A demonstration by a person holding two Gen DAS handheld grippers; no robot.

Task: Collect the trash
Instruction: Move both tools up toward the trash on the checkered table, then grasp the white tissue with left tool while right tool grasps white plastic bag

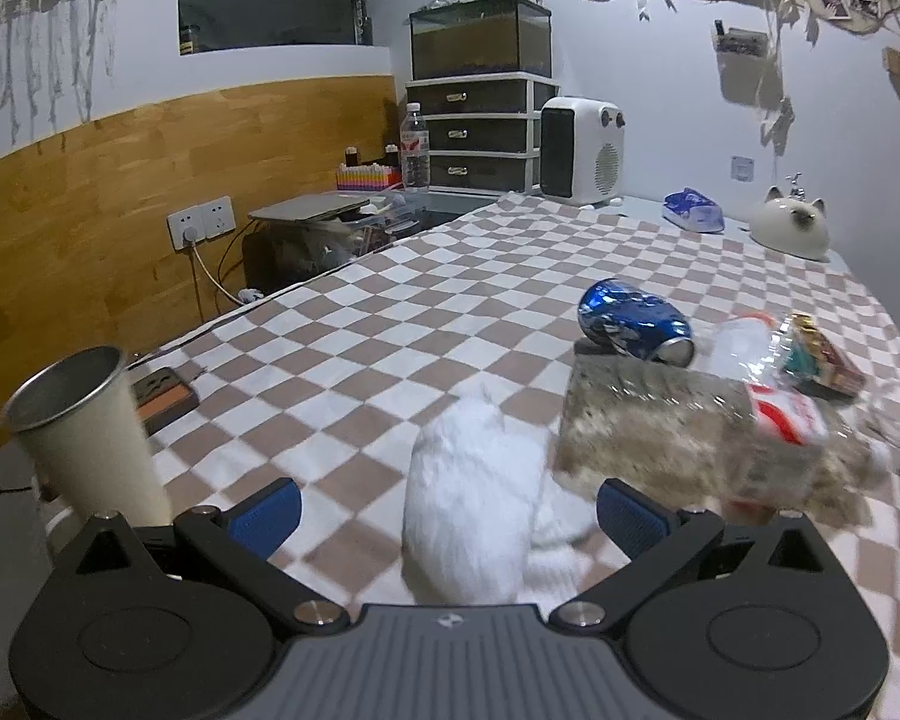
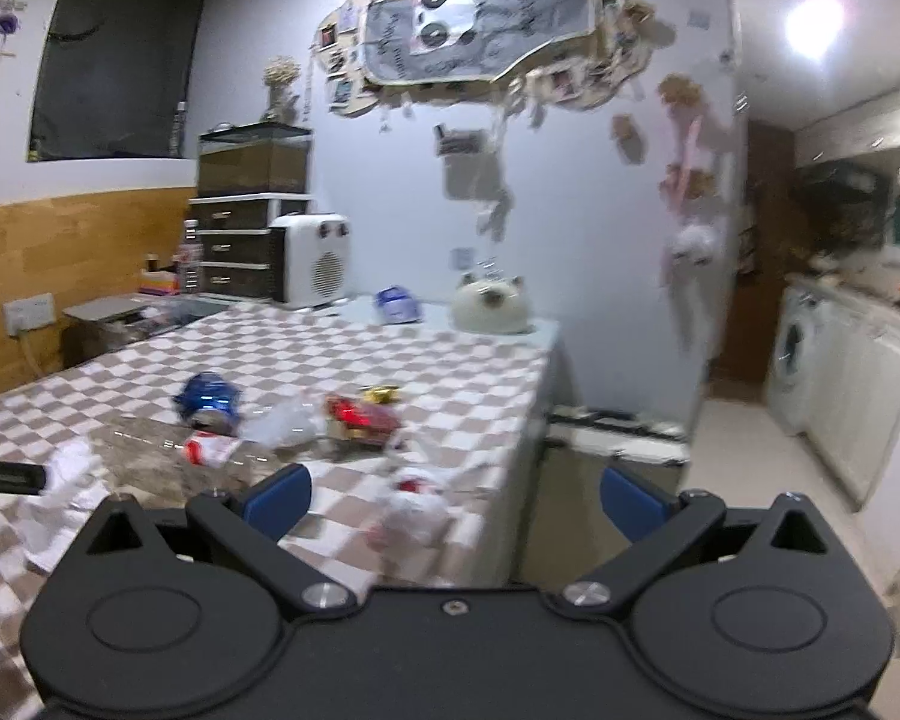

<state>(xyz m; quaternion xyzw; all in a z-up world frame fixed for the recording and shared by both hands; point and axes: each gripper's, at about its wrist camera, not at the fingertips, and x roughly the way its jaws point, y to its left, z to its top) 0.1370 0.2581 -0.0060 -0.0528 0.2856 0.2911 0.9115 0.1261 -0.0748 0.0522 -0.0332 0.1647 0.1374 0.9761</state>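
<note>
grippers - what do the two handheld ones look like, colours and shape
Both match: the left gripper and right gripper each have blue ribbed finger pads on black linkage arms with silver pivot screws, above a black body with two round discs. The left one's centre plate is ribbed grey.

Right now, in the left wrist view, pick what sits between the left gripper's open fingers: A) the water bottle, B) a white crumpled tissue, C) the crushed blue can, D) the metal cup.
B: the white crumpled tissue lies between the left gripper fingers, jaws wide apart.
</note>
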